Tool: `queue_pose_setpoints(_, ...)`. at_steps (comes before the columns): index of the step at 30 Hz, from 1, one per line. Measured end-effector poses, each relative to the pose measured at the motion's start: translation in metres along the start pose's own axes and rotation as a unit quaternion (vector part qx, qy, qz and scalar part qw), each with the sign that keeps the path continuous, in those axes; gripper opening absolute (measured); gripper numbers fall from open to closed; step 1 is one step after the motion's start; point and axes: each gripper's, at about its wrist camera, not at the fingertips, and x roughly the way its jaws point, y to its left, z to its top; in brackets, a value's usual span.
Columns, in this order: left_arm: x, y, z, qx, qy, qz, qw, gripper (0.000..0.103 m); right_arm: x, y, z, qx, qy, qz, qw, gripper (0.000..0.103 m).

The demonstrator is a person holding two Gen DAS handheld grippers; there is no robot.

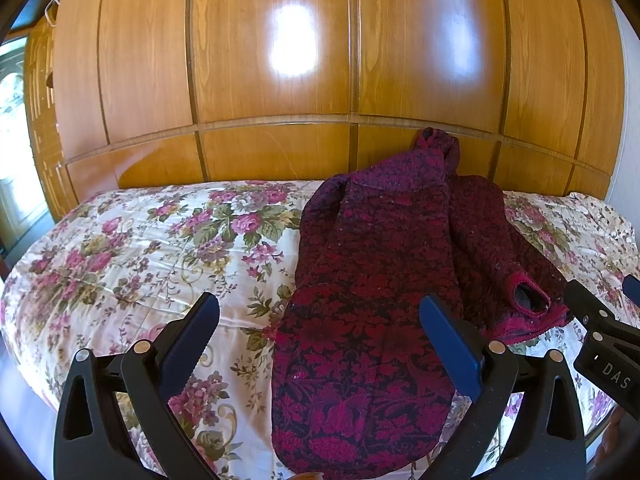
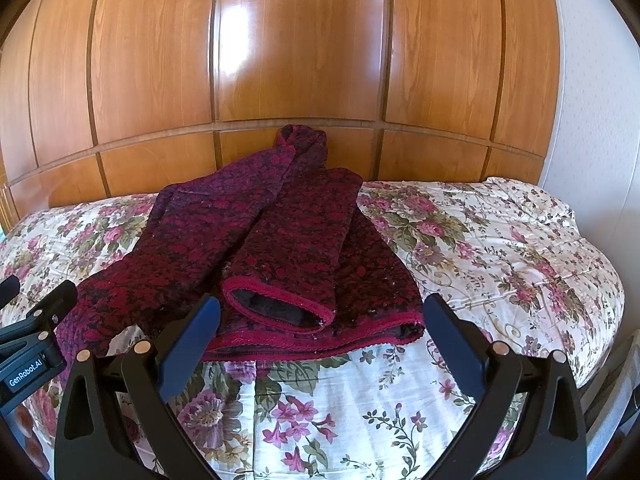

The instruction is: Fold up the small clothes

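Note:
A dark red and purple patterned knit jacket (image 1: 372, 280) lies on the floral bedspread (image 1: 140, 256), its hood end propped against the wooden headboard. One side with its sleeve is folded over the body; the sleeve cuff (image 2: 280, 304) opens toward me. My left gripper (image 1: 320, 312) is open and empty, hovering over the jacket's near left part. My right gripper (image 2: 320, 316) is open and empty, just in front of the cuff and the red hem (image 2: 312, 346). Each gripper shows at the edge of the other's view: the right (image 1: 600, 320), the left (image 2: 36, 320).
A glossy wooden headboard wall (image 1: 280, 80) stands behind the bed. The bedspread (image 2: 500, 248) stretches to the right of the jacket, with a white wall (image 2: 592, 100) beyond. A window or door shows at far left (image 1: 16, 160).

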Motion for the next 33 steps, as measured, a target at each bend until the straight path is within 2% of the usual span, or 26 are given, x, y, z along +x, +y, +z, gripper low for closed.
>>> queue_pose_setpoints(21,0.01,-0.005,-0.008,0.016,0.022,-0.006,0.9996,0.099,0.007,-0.004,-0.003,0.004,0.011,0.003,1.0,0.101)
queue_pose_setpoints(27,0.02,-0.012,-0.015,0.042,0.031,-0.013,0.9986,0.098,0.014,-0.005,-0.005,0.003,0.019,0.028,0.999,0.101)
queue_pose_setpoints(30,0.026,-0.017,-0.02,0.065,0.035,-0.016,0.9972,0.08,0.026,0.0,-0.003,-0.001,0.028,0.048,0.998,0.101)
queue_pose_setpoints(32,0.033,-0.018,-0.023,0.077,0.05,-0.024,0.9955,0.06,0.032,0.004,0.001,-0.009,0.025,0.056,0.998,0.101)
queue_pose_setpoints(33,0.036,-0.019,-0.024,0.079,0.058,-0.027,0.9948,0.057,0.037,0.008,0.004,-0.016,0.022,0.06,0.998,0.101)
